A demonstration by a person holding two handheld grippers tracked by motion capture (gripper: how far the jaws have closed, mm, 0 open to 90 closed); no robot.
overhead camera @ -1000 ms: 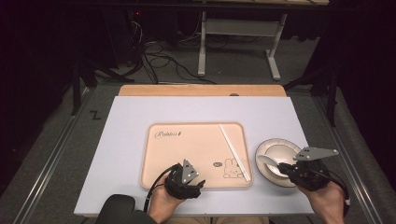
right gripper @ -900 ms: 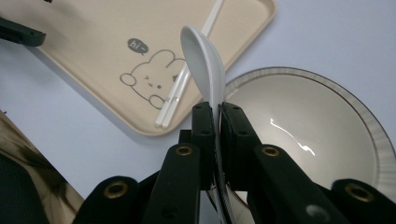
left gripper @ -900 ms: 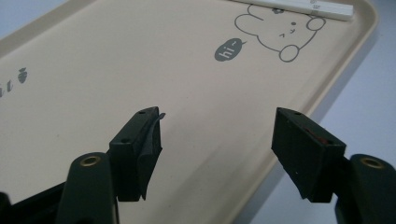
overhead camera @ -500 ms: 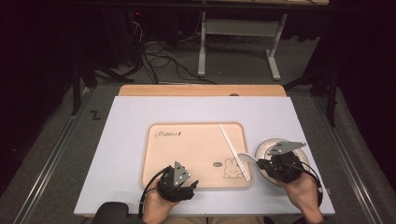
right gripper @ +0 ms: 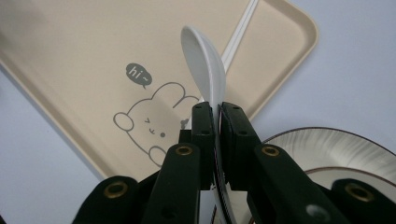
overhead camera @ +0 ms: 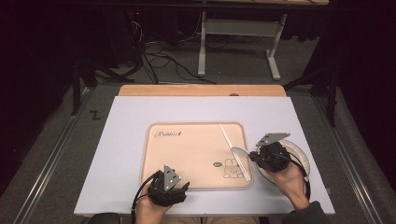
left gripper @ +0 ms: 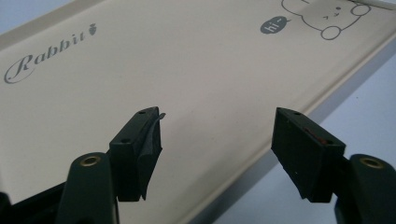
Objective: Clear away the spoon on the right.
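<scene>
The right gripper (right gripper: 215,112) is clamped on a white spoon (right gripper: 205,65), whose bowl sticks out past the jaw tips, above the tray's (right gripper: 280,51) rabbit corner. A plate (right gripper: 336,149) lies just beside and below this gripper. A chopstick (right gripper: 240,30) rests on the tray ahead of the spoon. The left gripper (left gripper: 217,130) stands open with nothing between its jaws, over the tray's near edge on the tabletop (overhead camera: 130,121).
</scene>
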